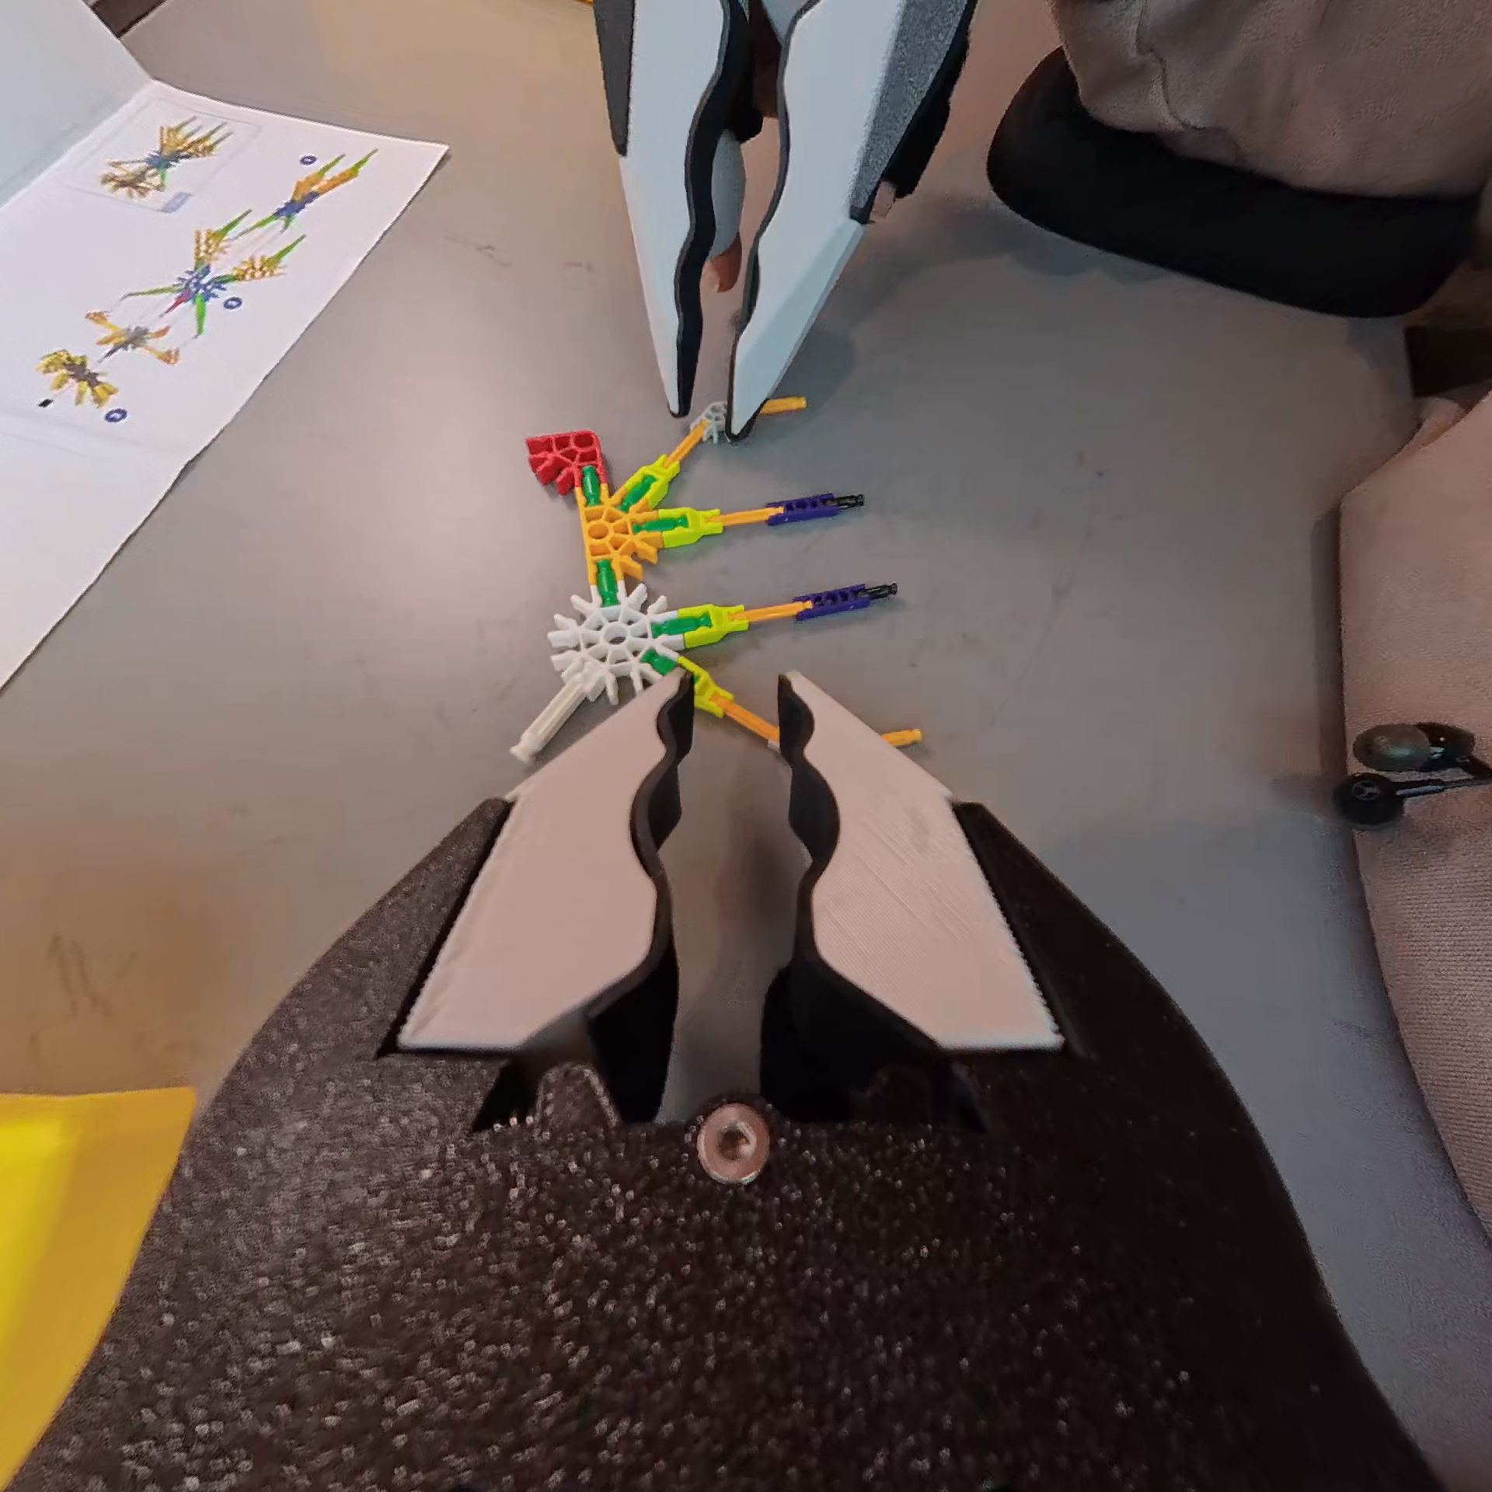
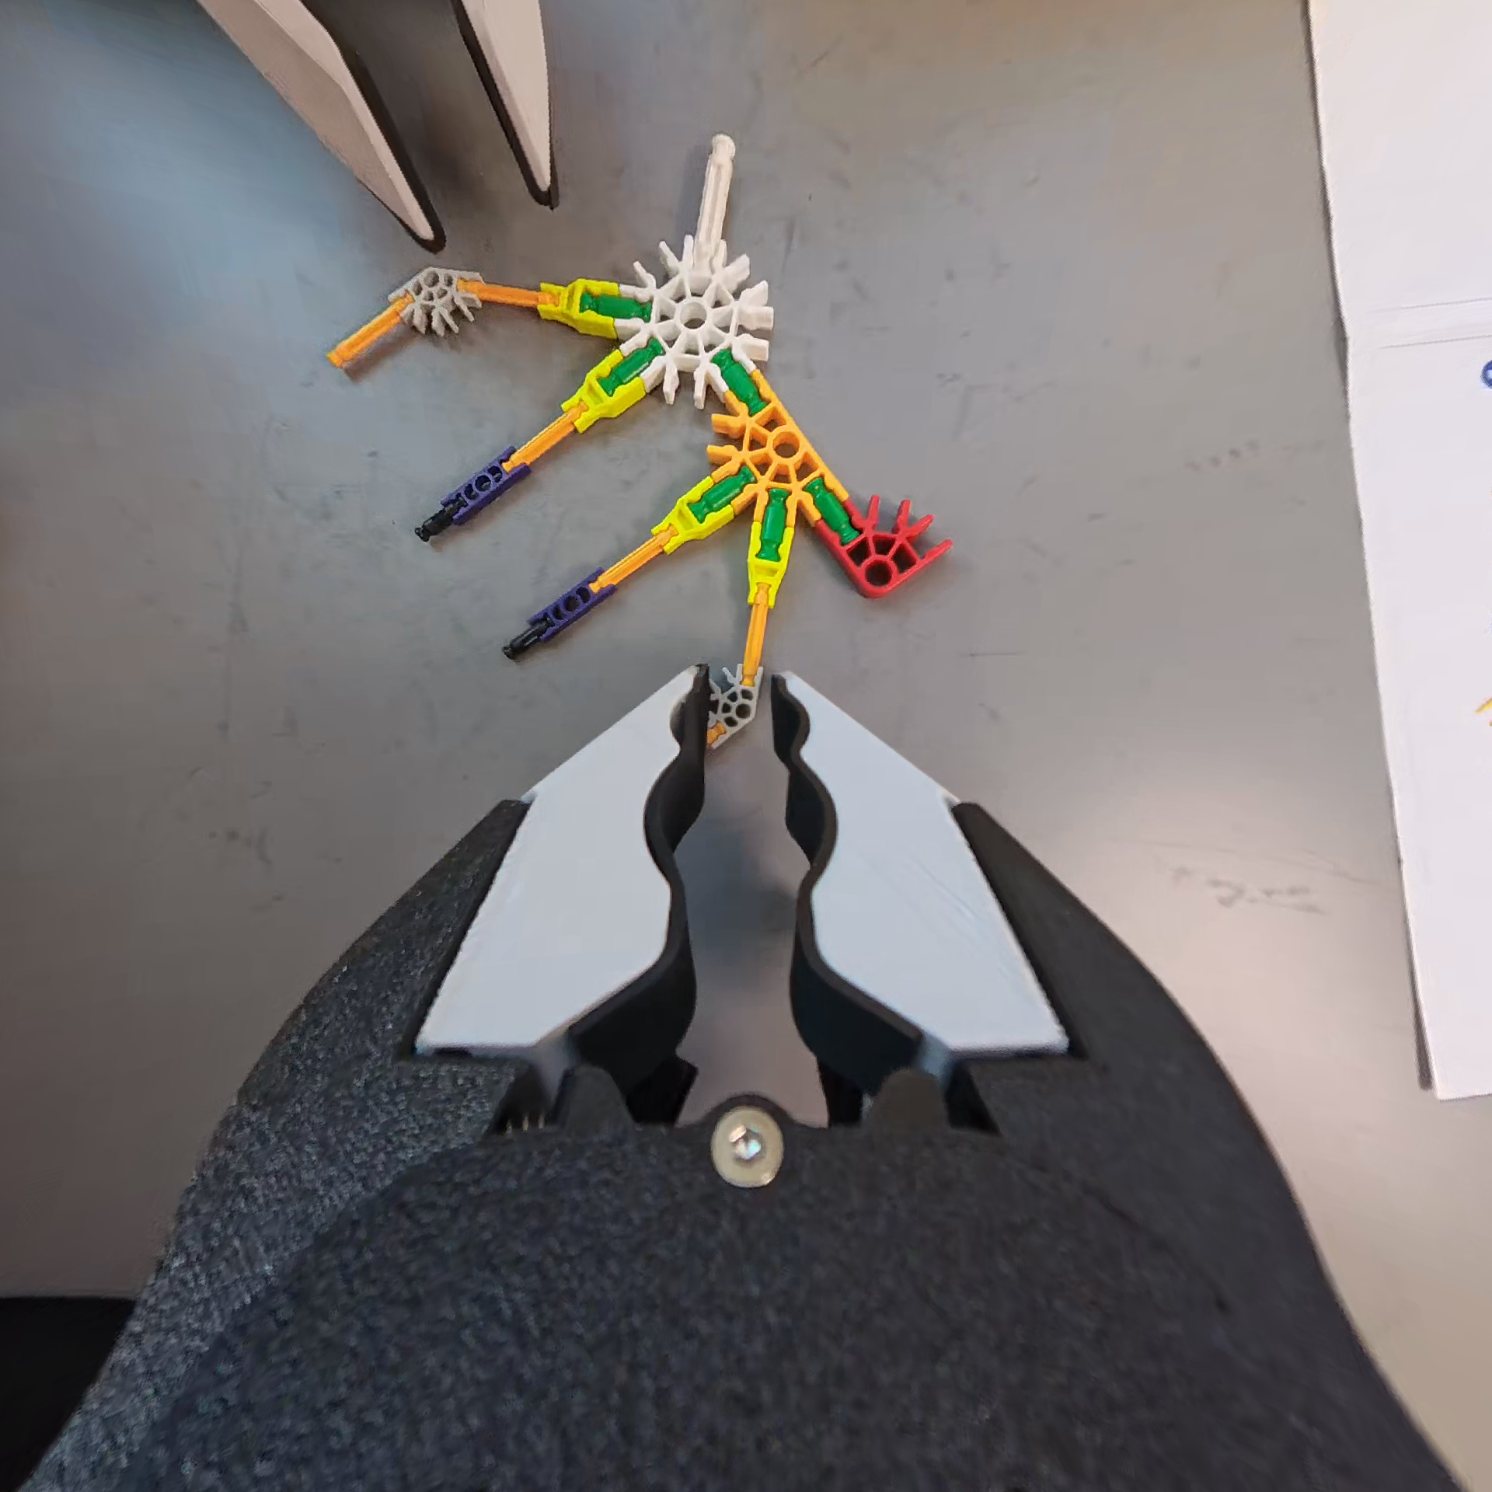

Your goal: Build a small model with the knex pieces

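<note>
Rod-and-connector toy model (image 1: 601,529) lies flat on the grey table (image 1: 323,727), near an instruction sheet (image 1: 161,307). The right gripper (image 2: 735,678) has its fingers slightly parted around the model's small grey end connector (image 2: 735,701), not clamped. The left gripper (image 1: 735,686), released, straddles an orange rod (image 1: 747,721) on the opposite arm

Left gripper (image 1: 735,686) low over the surface, pointing forward, fingers parted with a clear gap between the tips, nothing clamped. Right gripper (image 2: 735,674) opposite it, angled steeply down with tips at the surface, jaws narrowly apart, left tip touching a small part but not pinching it. A fingertip (image 1: 724,270) shows behind the right gripper's fingers.
</note>
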